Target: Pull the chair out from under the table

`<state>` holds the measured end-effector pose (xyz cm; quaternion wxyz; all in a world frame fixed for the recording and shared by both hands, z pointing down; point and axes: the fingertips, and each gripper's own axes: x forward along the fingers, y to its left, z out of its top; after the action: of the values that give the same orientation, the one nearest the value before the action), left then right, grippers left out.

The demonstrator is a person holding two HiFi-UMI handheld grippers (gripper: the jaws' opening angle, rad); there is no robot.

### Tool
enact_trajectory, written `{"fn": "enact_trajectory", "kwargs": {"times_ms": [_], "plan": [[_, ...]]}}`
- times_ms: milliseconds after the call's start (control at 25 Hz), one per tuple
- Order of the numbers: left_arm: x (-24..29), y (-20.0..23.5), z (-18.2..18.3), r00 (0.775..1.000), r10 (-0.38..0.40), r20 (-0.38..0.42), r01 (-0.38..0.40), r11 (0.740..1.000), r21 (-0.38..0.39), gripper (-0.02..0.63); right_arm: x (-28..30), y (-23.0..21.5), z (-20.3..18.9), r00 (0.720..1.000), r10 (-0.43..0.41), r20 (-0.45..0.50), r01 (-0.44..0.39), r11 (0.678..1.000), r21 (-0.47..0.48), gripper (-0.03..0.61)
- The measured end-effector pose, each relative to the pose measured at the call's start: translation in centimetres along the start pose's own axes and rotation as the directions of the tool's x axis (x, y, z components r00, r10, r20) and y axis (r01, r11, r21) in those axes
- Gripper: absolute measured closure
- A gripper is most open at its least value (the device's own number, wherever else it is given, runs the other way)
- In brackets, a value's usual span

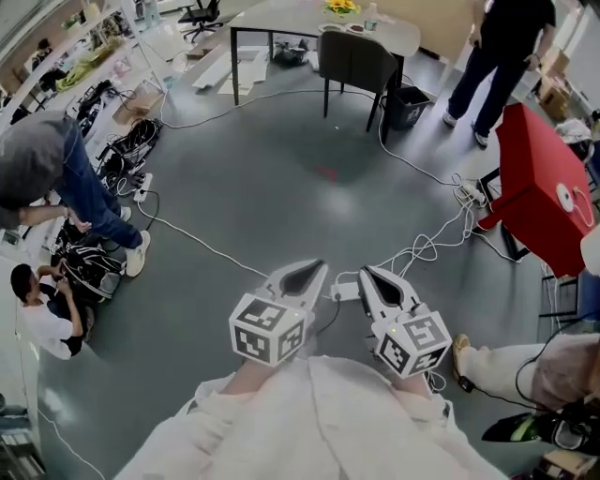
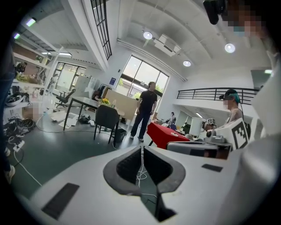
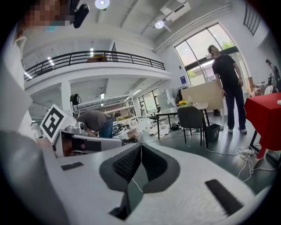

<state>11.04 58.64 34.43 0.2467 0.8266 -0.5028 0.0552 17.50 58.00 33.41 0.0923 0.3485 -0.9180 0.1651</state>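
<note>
Head view: left gripper [image 1: 315, 268] and right gripper [image 1: 368, 274], jaws together and empty, held side by side pointing toward the dark grey upholstered chair [image 1: 354, 58], well apart across the floor, tucked under the pale-topped, black-legged table [image 1: 281, 14]; presumably an approach posture before grasping.

A grey-green floor [image 1: 281, 187] spreads wide, crossed by white cables [image 1: 427, 246]. At the right stands a red-draped stand [image 1: 539, 187], and far off there is a dark bin [image 1: 408, 105]. Cluttered shelves [image 1: 84, 47] line the far left. Tall windows [image 2: 145, 81], round ceiling lights [image 2: 148, 35] and a railed mezzanine [image 3: 96, 56] close the white room.
</note>
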Motion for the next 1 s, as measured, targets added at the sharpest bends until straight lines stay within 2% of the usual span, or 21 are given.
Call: {"fn": "enact_trajectory", "kwargs": {"times_ms": [280,600,720,840,1000], "plan": [[5.5,8.7,7.0,0.998,-0.061,-0.014,0.062,0.996,0.063,0.586,10.6,-2.7,5.4,0.998,-0.045,0.038,0.045,0.999,-0.001,0.575],[10.3,13.4,8.1,0.99,-0.118,-0.071,0.121,0.992,0.033,0.586,17.1,-6.1,6.9,0.997,-0.071,0.024,0.07,0.997,0.032,0.575],[12.0,15.4,9.4,0.99,-0.117,-0.075,0.12,0.992,0.027,0.586,20.0,-7.3,7.6,0.998,-0.06,0.01,0.06,0.998,0.033,0.575],[14.3,17.6,11.2,0.992,-0.109,-0.07,0.112,0.993,0.026,0.586,23.2,-8.6,8.4,1.0,-0.013,-0.004,0.013,0.999,0.03,0.575],[19.0,20.3,13.9,0.994,-0.096,-0.055,0.097,0.995,0.029,0.586,27.0,-12.0,10.9,1.0,0.015,0.01,-0.015,1.0,0.002,0.575]]}}
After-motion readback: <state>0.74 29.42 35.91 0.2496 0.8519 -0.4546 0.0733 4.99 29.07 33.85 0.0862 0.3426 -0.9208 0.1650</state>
